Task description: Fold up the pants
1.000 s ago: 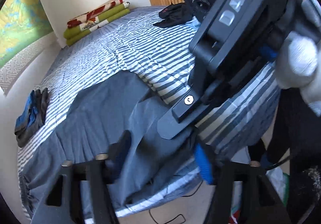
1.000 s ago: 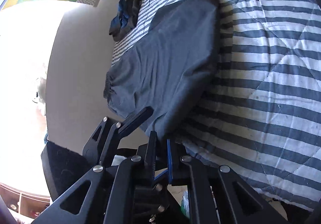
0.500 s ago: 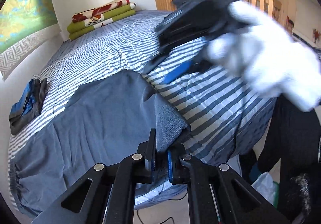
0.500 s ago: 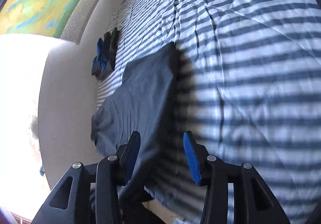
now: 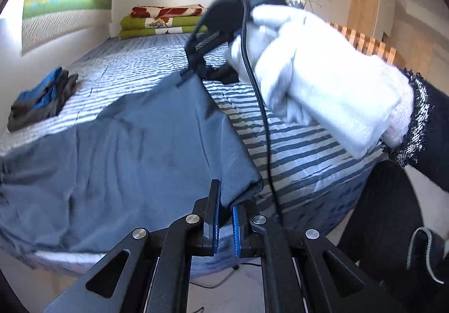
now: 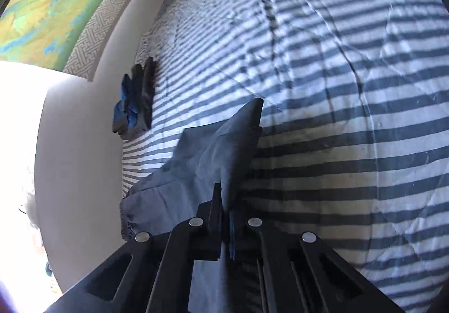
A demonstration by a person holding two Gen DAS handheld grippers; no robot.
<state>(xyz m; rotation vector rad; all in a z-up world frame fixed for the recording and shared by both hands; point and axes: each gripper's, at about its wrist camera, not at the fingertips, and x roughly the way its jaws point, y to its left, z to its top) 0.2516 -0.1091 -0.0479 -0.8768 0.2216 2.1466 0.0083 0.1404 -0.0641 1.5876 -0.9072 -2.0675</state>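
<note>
Gripping pants (image 5: 118, 150) edge at lower centre, both grippers, left (image 5: 224, 217) and right (image 6: 226, 226), should lift evenly over the bed (image 6: 336, 116).

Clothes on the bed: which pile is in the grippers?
The grey pants, spread at the near edge of the striped bed. Both the left gripper and the right gripper pinch them; the blue-and-grey folded pile lies untouched.

Pants (image 5: 118, 150) matt grey-blue cloth; bedcover (image 6: 336, 88) striped quilted cotton; glove (image 5: 317, 71) white knit.
</note>
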